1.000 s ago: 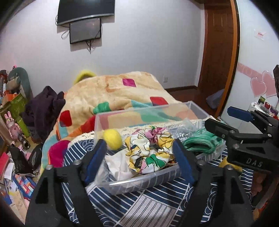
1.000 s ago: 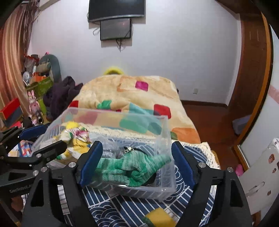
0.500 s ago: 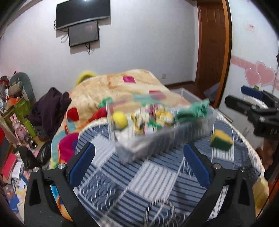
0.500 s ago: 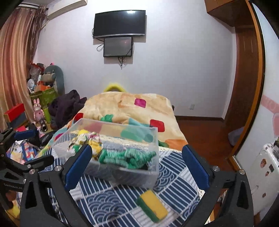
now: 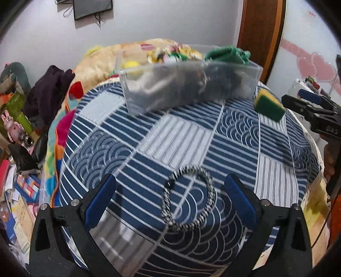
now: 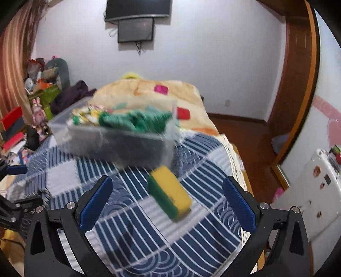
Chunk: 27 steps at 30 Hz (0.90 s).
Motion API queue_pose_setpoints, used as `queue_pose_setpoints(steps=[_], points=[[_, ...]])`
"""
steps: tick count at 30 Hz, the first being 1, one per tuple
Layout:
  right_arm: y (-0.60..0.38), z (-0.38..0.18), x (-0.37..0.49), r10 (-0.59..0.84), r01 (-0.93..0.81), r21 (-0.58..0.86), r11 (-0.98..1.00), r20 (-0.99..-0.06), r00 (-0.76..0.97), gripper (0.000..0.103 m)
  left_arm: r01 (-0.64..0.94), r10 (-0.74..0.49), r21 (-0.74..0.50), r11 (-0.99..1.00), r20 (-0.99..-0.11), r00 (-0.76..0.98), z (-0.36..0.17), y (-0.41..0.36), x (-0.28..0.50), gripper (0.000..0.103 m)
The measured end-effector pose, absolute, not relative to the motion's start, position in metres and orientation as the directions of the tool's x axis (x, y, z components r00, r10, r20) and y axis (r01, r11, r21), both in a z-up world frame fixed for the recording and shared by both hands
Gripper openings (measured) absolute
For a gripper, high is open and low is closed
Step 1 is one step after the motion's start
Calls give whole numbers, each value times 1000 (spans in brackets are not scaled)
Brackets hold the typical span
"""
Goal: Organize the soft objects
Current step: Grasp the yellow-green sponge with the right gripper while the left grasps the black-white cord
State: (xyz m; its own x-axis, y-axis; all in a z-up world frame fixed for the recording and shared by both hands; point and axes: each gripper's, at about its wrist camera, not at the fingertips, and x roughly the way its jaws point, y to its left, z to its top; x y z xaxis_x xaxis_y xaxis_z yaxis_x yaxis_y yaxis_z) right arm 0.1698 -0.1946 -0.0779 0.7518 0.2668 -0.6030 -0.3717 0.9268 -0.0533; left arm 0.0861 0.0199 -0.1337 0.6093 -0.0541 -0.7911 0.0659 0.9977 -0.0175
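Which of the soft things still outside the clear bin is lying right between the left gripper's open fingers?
The black-and-white braided hair tie. It lies looped on the blue patterned cloth between the left gripper fingers, while the yellow-green sponge sits far off beside the clear bin.

Left gripper [image 5: 170,200] jaws wide apart, empty; right gripper [image 6: 167,201] likewise.

Only readable text I get: embossed letters on the right gripper [image 5: 307,104] body, far right edge of my left view, looks like "DAS", first letter blurred so it could be "OAS". There's a red mark on the wall [image 5: 312,14] top right, too small to read. Stickers on the white appliance [image 6: 319,183] at right of my right view, illegible. Books at far left, covers blurred, nothing readable.
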Motion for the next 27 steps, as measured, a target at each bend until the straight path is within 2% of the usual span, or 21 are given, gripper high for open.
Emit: queue_pose_setpoints(steps=[4,5,7,8,11,13,15,16,18,21,23,27], points=[[-204,-95,177,244,-349,-39,936,-644,725,101,66,-38,3,998,-791,611,-141,15,81,103],[-205,-97,179,240,-344,-36,938,-647,724,98,63,-39,0,998,-790,613,-143,15,80,103],[-208,-100,183,225,-326,-35,945,-653,723,84,52,-52,-25,998,-784,618,-146,17,79,103],[-209,-102,186,225,-327,-31,945,-662,715,82,47,-52,-29,998,-778,626,-146,18,78,101],[-211,-109,193,229,-332,-19,943,-685,691,72,40,-34,-11,999,-762,647,-144,17,76,85],[-212,-115,196,239,-339,-3,941,-702,671,54,44,-41,-16,999,-755,654,-143,17,75,75],[-211,-119,195,276,-362,34,932,-716,641,42,49,-47,-20,999,-750,660,-141,17,74,57],[-210,-120,193,290,-371,47,928,-716,635,36,55,-50,-19,998,-746,665,-141,17,73,51],[-208,-118,188,286,-376,31,926,-708,645,33,64,-53,-14,998,-742,668,-140,17,74,37],[-203,-112,178,289,-394,5,919,-690,664,30,75,-58,-10,997,-741,669,-139,18,75,22],[-201,-105,170,304,-406,4,914,-672,676,30,74,-66,-22,997,-742,667,-137,20,77,18],[-197,-91,162,333,-426,11,905,-642,691,30,65,-64,-27,998,-730,680,-131,24,81,16]])
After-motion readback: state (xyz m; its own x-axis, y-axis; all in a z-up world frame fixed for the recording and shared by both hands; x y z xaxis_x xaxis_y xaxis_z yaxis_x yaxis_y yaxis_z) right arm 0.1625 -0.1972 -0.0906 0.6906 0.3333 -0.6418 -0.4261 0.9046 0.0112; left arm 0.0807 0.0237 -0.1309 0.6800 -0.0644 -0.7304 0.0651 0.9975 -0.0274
